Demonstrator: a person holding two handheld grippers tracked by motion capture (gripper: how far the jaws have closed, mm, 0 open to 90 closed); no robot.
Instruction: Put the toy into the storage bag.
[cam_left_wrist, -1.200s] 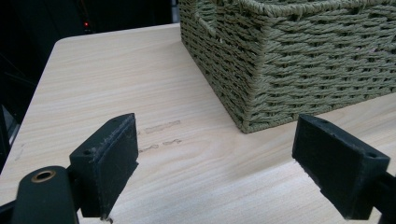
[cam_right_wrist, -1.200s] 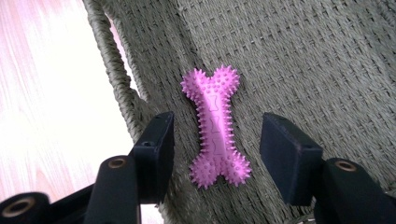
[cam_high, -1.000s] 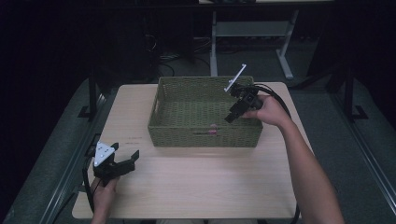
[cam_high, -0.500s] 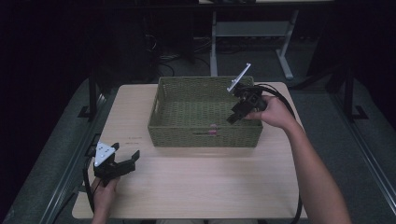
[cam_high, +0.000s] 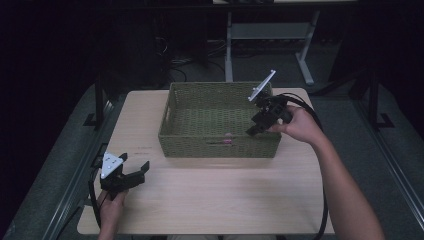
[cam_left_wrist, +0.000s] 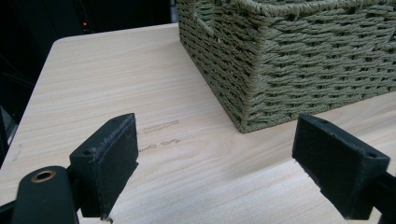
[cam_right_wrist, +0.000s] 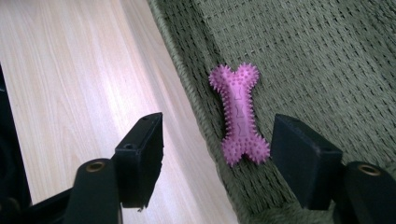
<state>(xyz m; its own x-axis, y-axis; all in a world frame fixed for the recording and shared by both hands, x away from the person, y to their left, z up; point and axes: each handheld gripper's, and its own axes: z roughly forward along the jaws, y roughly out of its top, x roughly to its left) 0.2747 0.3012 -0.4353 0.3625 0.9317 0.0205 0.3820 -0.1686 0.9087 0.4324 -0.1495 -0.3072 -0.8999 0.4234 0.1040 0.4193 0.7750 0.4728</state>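
Note:
A pink spiky bone-shaped toy (cam_right_wrist: 239, 113) lies on the floor of the green woven basket (cam_high: 220, 148), close to its near wall; from above the toy (cam_high: 227, 141) shows as a small pink spot. My right gripper (cam_high: 255, 127) hovers over the basket's right near corner, and its jaws have just been opening. They stand open above the toy without touching it. My left gripper (cam_high: 136, 176) rests open on the table at the front left, with nothing between its fingers (cam_left_wrist: 108, 163); the basket's corner (cam_left_wrist: 243, 93) lies ahead of it.
The light wooden table (cam_high: 210, 195) has bare room in front of and left of the basket. Dark floor, cables and a metal stand (cam_high: 265, 35) lie beyond the far edge. A cable (cam_high: 322, 200) trails along the person's right forearm.
The right gripper has lifted a little and drawn back to the right from the basket. Its jaws have spread wider. The left gripper has stayed put.

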